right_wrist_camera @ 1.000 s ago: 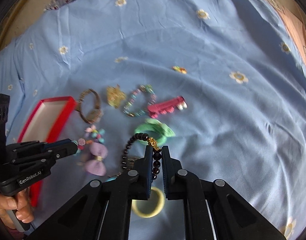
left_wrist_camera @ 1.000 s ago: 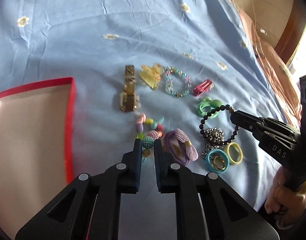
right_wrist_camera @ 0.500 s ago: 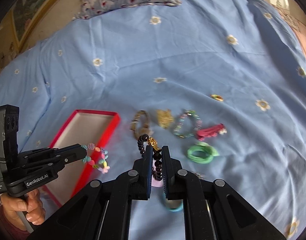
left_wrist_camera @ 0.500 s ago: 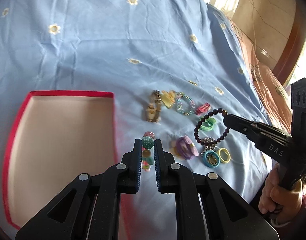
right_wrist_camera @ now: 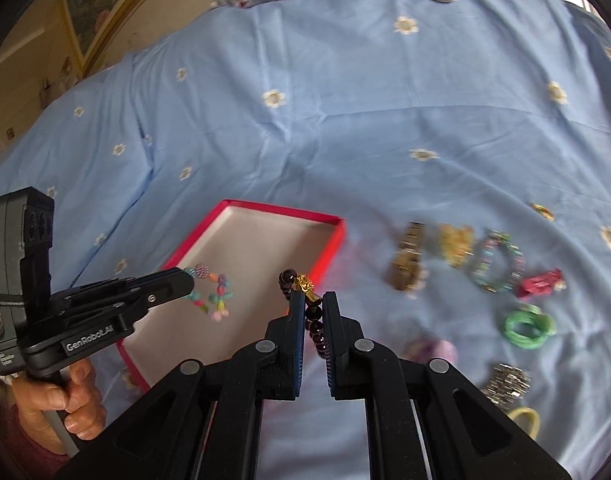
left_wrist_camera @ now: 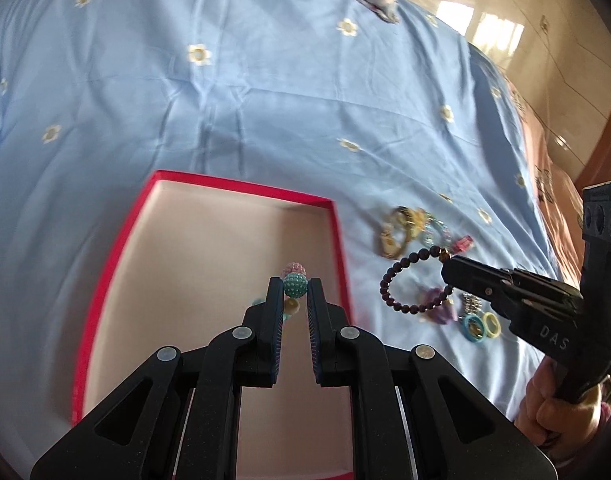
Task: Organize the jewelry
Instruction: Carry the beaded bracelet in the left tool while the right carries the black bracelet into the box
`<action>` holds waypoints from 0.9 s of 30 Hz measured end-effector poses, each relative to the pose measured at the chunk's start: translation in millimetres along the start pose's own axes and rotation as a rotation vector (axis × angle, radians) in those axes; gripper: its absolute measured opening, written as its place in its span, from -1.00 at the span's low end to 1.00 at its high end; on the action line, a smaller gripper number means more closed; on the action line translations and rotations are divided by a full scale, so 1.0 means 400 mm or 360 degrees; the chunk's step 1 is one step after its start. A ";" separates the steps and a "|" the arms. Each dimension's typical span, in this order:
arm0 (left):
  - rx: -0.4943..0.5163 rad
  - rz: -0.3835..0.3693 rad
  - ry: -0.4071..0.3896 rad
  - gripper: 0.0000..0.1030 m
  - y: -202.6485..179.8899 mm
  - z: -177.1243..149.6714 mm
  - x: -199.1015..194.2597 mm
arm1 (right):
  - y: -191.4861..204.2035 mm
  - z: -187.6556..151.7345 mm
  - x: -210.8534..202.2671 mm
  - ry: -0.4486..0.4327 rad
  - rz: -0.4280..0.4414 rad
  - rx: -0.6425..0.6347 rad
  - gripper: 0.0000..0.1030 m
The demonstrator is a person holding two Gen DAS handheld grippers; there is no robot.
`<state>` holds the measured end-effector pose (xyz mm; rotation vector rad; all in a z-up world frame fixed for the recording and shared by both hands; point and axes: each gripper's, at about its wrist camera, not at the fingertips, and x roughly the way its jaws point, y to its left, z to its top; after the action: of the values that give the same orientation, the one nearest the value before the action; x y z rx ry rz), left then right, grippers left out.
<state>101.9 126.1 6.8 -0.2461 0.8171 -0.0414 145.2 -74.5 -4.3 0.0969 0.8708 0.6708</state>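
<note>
My left gripper (left_wrist_camera: 295, 286) is shut on a colourful bead bracelet (left_wrist_camera: 294, 284) and holds it above the open red box (left_wrist_camera: 117, 248); the bracelet (right_wrist_camera: 211, 294) hangs over the box's pale inside in the right wrist view. My right gripper (right_wrist_camera: 313, 304) is shut on a dark bead bracelet (right_wrist_camera: 309, 312) with a gold charm, held in the air near the box's right wall (right_wrist_camera: 329, 254). In the left wrist view that bracelet (left_wrist_camera: 409, 280) dangles as a loop to the right of the box.
Loose jewelry lies on the blue flowered bedsheet (right_wrist_camera: 345, 120) right of the box: a gold watch (right_wrist_camera: 407, 266), a yellow clip (right_wrist_camera: 457, 242), a pastel bead bracelet (right_wrist_camera: 497, 262), a pink clip (right_wrist_camera: 539, 282), green hair ties (right_wrist_camera: 527, 326), a purple bow (right_wrist_camera: 433, 350), a silver piece (right_wrist_camera: 505, 382), a yellow ring (right_wrist_camera: 525, 418).
Both grippers have risen and moved left from the jewelry pile. The left one now holds its bracelet over the box. The right one has brought the dark bracelet up beside the box.
</note>
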 end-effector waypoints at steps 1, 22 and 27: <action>-0.0011 0.0007 0.0001 -0.80 0.012 0.002 0.001 | 0.013 0.005 0.013 0.0009 0.0020 -0.0009 -0.84; -0.0128 0.0178 0.0151 -0.80 0.193 0.023 0.154 | 0.063 0.053 0.331 0.0285 0.0134 0.0002 -0.84; -0.0154 0.0229 0.0199 -0.79 0.216 0.017 0.177 | 0.057 0.058 0.371 0.0328 0.0102 -0.0004 -0.80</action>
<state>150.3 201.9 -59.7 -0.2771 0.9607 0.1193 218.2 34.2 -81.3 0.0542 1.0687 0.7511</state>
